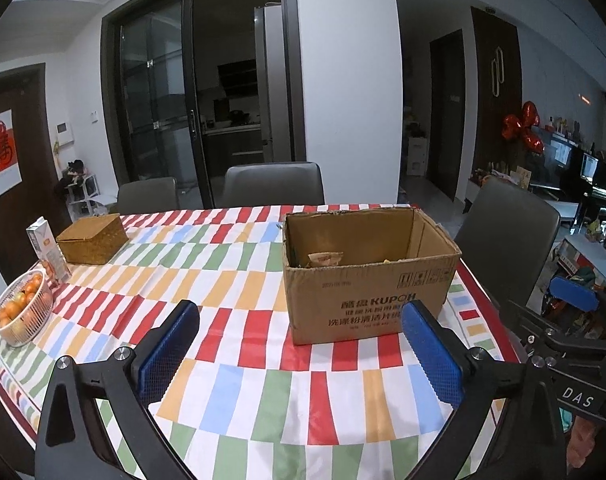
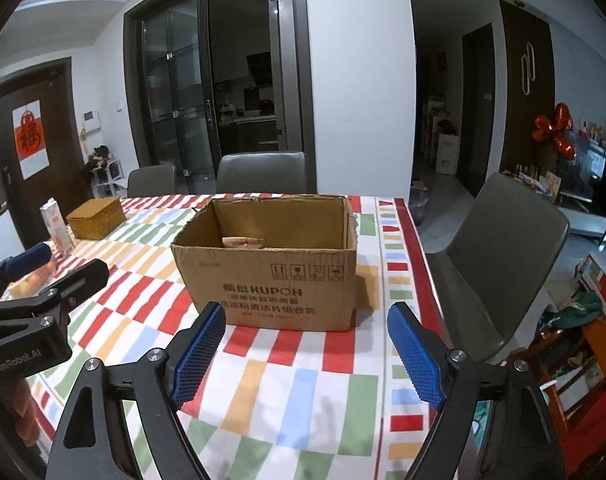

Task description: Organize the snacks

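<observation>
An open cardboard box (image 1: 367, 280) stands on the table with the coloured checked cloth (image 1: 231, 264); snack packets (image 1: 325, 259) lie inside, mostly hidden by its walls. It also shows in the right wrist view (image 2: 271, 276), with packets (image 2: 241, 241) inside. My left gripper (image 1: 299, 316) is open and empty, hovering over the cloth just in front of the box. My right gripper (image 2: 306, 320) is open and empty, also in front of the box. The left gripper shows at the left of the right wrist view (image 2: 51, 268). The right gripper shows at the right edge of the left wrist view (image 1: 567, 308).
A woven box (image 1: 91, 239), a drink carton (image 1: 48, 249) and a white basket of oranges (image 1: 21, 312) stand at the table's left. Grey chairs stand behind the table (image 1: 274, 184) and at its right (image 2: 503, 256).
</observation>
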A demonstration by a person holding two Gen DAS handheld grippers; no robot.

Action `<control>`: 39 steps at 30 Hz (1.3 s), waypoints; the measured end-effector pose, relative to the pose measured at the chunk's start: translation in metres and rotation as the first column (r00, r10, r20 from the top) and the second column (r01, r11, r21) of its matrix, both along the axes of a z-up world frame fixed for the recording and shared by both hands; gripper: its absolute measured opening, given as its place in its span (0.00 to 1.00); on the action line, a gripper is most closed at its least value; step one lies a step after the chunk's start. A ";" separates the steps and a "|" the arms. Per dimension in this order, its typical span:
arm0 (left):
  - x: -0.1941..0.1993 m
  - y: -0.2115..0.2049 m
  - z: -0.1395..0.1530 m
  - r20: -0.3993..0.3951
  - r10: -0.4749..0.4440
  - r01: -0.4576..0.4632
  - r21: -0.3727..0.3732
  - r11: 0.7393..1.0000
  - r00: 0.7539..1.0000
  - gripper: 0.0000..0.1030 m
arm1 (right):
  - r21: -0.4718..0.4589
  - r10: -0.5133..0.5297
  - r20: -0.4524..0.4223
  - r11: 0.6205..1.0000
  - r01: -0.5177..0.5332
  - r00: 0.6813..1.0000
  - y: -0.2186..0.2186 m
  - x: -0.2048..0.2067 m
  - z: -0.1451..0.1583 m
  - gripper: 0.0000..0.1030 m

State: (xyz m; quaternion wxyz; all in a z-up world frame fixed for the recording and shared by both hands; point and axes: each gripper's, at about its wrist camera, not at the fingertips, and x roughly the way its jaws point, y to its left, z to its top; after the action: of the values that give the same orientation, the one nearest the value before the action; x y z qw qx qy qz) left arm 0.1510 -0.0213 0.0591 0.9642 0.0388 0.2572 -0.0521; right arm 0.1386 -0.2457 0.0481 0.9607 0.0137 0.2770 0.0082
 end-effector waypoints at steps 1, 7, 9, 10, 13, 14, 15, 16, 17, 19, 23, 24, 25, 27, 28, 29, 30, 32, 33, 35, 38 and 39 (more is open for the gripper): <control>-0.001 0.000 0.000 0.000 0.002 -0.002 -0.001 1.000 1.000 1.00 | -0.004 -0.001 0.000 1.000 0.001 1.000 0.001 0.000 0.001 0.81; -0.009 0.002 0.001 -0.002 -0.005 0.005 -0.012 1.000 1.000 1.00 | -0.004 0.006 0.015 1.000 -0.006 1.000 0.001 -0.007 0.005 0.81; -0.010 0.003 0.002 0.001 -0.002 0.002 -0.011 1.000 1.000 1.00 | -0.009 0.005 0.023 1.000 -0.005 1.000 0.001 -0.008 0.006 0.81; -0.011 0.003 0.002 0.002 -0.001 0.001 -0.011 1.000 1.000 1.00 | -0.017 0.003 0.030 1.000 -0.002 1.000 0.002 -0.009 0.007 0.81; -0.012 0.004 0.002 0.006 0.002 -0.002 -0.008 1.000 1.000 1.00 | -0.028 0.003 0.042 1.000 -0.002 0.999 0.002 -0.011 0.008 0.81; -0.012 0.005 0.002 0.006 0.001 -0.001 -0.011 1.000 1.000 1.00 | -0.029 0.004 0.043 1.000 -0.003 0.999 0.002 -0.011 0.008 0.81; -0.013 0.005 0.002 0.008 0.000 0.000 -0.015 1.000 1.000 1.00 | -0.028 0.004 0.041 1.000 -0.003 0.999 0.003 -0.012 0.008 0.81; -0.013 0.005 0.002 0.011 0.001 -0.001 -0.016 1.000 1.000 1.00 | -0.028 0.006 0.041 1.000 -0.005 0.999 0.003 -0.012 0.008 0.81; -0.013 0.005 0.001 0.012 0.004 -0.004 -0.015 1.000 1.000 1.00 | -0.029 0.007 0.042 1.000 -0.005 0.999 0.003 -0.014 0.007 0.81; -0.013 0.004 0.000 0.009 0.007 -0.007 -0.012 1.000 1.000 1.00 | -0.035 0.005 0.039 0.999 -0.004 0.999 0.004 -0.014 0.007 0.81; -0.013 0.003 -0.001 0.005 0.005 -0.005 -0.010 1.000 1.000 1.00 | -0.038 0.004 0.039 0.999 -0.003 0.999 0.004 -0.015 0.007 0.82; -0.013 0.003 -0.001 0.006 0.005 -0.005 -0.010 1.000 1.000 1.00 | -0.037 0.005 0.039 0.999 -0.003 0.999 0.004 -0.014 0.007 0.82; -0.012 0.003 -0.001 0.006 0.005 -0.005 -0.009 1.000 1.000 1.00 | -0.037 0.004 0.040 0.999 -0.003 0.999 0.004 -0.014 0.007 0.83; -0.013 0.003 -0.002 0.006 0.004 -0.004 -0.009 1.000 1.000 1.00 | -0.038 0.004 0.038 0.999 -0.002 0.999 0.004 -0.014 0.007 0.83; -0.013 0.003 -0.002 0.007 0.005 -0.005 -0.009 1.000 1.000 1.00 | -0.037 0.004 0.039 0.999 -0.003 0.999 0.004 -0.014 0.007 0.83; -0.013 0.003 -0.002 0.008 0.007 -0.007 -0.008 1.000 1.000 1.00 | -0.038 0.005 0.037 0.999 -0.004 0.999 0.004 -0.014 0.007 0.83; -0.013 0.003 -0.002 0.010 0.007 -0.007 -0.007 1.000 1.000 1.00 | -0.037 0.005 0.038 0.999 -0.004 0.999 0.004 -0.014 0.007 0.83; -0.012 0.002 -0.002 0.011 0.009 -0.009 -0.003 1.000 1.000 1.00 | -0.039 0.004 0.041 0.999 -0.003 0.999 0.004 -0.014 0.006 0.83; -0.012 0.002 -0.002 0.011 0.009 -0.009 -0.002 1.000 1.000 1.00 | -0.040 0.005 0.040 0.999 -0.004 0.999 0.004 -0.014 0.006 0.83; -0.012 0.002 -0.003 0.010 0.010 -0.010 -0.004 1.000 1.000 1.00 | -0.037 0.004 0.040 0.999 -0.002 0.999 0.004 -0.014 0.006 0.83; -0.012 0.003 -0.004 0.007 0.011 -0.011 -0.006 1.000 1.000 1.00 | -0.038 0.005 0.041 0.999 -0.003 0.999 0.004 -0.014 0.006 0.83; -0.012 0.003 -0.004 0.006 0.013 -0.013 -0.007 1.000 1.000 1.00 | -0.039 0.004 0.040 0.999 -0.003 0.999 0.004 -0.014 0.006 0.83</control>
State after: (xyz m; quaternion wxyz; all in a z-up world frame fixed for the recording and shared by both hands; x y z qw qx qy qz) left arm 0.1386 -0.0179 0.0549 0.9654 0.0338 0.2544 -0.0465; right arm 0.1245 -0.2415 0.0541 0.9661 -0.0055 0.2580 0.0047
